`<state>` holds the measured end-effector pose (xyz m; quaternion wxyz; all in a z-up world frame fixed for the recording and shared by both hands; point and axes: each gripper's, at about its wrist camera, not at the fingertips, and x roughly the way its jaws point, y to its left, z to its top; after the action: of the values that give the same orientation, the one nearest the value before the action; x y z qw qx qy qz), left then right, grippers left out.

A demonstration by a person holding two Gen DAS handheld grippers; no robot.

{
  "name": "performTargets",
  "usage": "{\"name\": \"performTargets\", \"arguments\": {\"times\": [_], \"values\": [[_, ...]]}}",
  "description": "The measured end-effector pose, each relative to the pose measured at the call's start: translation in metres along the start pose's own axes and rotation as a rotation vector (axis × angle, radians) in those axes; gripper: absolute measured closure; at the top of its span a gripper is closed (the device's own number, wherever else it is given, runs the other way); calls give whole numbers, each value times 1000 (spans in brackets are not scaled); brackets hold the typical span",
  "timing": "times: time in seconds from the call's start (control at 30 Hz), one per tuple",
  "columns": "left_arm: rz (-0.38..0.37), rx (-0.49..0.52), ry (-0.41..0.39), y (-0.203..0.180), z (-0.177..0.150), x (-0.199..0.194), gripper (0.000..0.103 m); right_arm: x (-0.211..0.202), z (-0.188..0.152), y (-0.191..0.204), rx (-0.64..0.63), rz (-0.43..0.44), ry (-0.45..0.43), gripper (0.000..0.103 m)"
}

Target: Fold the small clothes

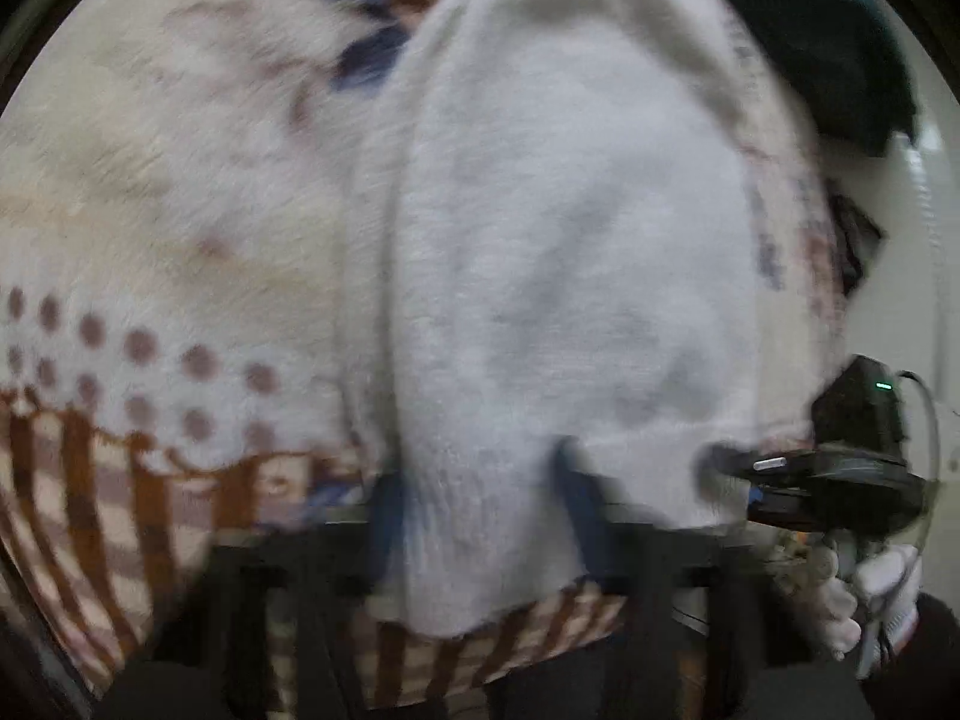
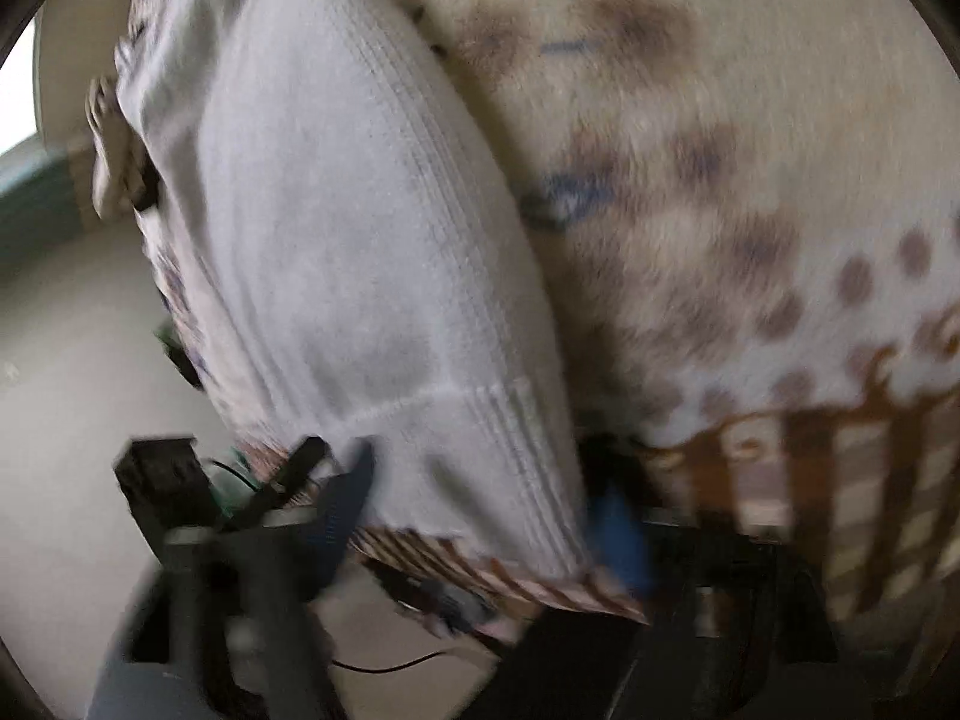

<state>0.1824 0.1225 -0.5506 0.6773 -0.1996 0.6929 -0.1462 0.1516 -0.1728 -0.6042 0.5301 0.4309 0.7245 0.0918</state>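
Left wrist view: a white knitted garment [image 1: 564,300] fills the middle of the blurred picture, soft and fuzzy, with faint grey shading in its folds. It lies on a patterned blanket [image 1: 138,228] of cream with mauve dots, brown stripes and blue marks. Its near edge hangs between the blue-padded fingers of the left gripper [image 1: 480,510], which stand on either side of the cloth at the bottom of the picture; the jaws are drawn close together and pinch the white cloth. At the right edge the right gripper [image 1: 720,468] reaches in, its dark body against the garment's lower right corner, held by a gloved hand [image 1: 864,594].

Right wrist view: the same white garment [image 2: 360,252] runs slantwise from upper left to lower middle. Ribbed lines run along its length and a seam crosses it near the lower end. It lies near the blanket's [image 2: 750,210] left edge, beyond which a pale floor [image 2: 72,360] shows. The right gripper [image 2: 480,504] has one blue finger on each side of the garment's lower hem, narrowed onto the cloth. At lower left the left gripper [image 2: 288,468] touches the hem.
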Motion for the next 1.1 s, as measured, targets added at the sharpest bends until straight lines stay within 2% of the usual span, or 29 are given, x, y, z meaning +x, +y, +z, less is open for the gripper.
{"name": "performTargets", "arguments": {"times": [0.03, 0.17, 0.33, 0.43, 0.5, 0.57, 0.6, 0.63, 0.67, 0.7, 0.77, 0.8, 0.87, 0.9, 0.97, 1.0, 1.07, 1.1], "values": [[-9, -8, -1, 0, 1, -1, 94, 0, -2, 1, 5, 2, -1, 88], [-102, -96, -13, 8, 9, -15, 94, -15, -10, 10, 15, 70, -36, 90], [-251, -241, -88, 6, 40, -50, 94, -48, -2, 33, 47, 175, -72, 90], [-341, -340, -134, 0, 80, -60, 94, -68, 21, 59, 44, 222, -112, 90], [-385, -373, -154, -1, 120, -59, 94, -78, 48, 73, 51, 249, -143, 90], [-389, -399, -184, 3, 155, -53, 91, -94, 84, 84, 62, 257, -185, 90], [-362, -401, -192, 4, 177, -47, 88, -98, 100, 86, 69, 271, -201, 90], [-336, -408, -198, 10, 190, -46, 75, -100, 118, 88, 77, 274, -216, 89], [-335, -415, -208, 13, 201, -44, 68, -102, 132, 88, 94, 277, -236, 85], [-338, -414, -219, 16, 208, -46, 67, -103, 143, 88, 111, 290, -248, 80], [-300, -374, -248, 17, 213, -58, 60, -108, 161, 95, 100, 308, -251, 39], [-262, -318, -264, 9, 211, -65, 59, -111, 162, 101, 82, 311, -259, 35], [-195, -211, -275, -6, 200, -77, 57, -118, 164, 112, 23, 296, -261, 34], [-118, -111, -275, -24, 188, -83, 56, -122, 162, 116, -13, 267, -256, 34], [-35, 13, -248, -51, 174, -80, 53, -130, 153, 124, -103, 158, -266, 34], [17, 95, -220, -69, 159, -71, 53, -130, 150, 127, -135, 117, -264, 34], [45, 180, -165, -91, 141, -53, 53, -130, 142, 124, -179, 45, -261, 34], [87, 245, -133, -107, 129, -35, 53, -128, 140, 124, -203, 15, -255, 34]]}}
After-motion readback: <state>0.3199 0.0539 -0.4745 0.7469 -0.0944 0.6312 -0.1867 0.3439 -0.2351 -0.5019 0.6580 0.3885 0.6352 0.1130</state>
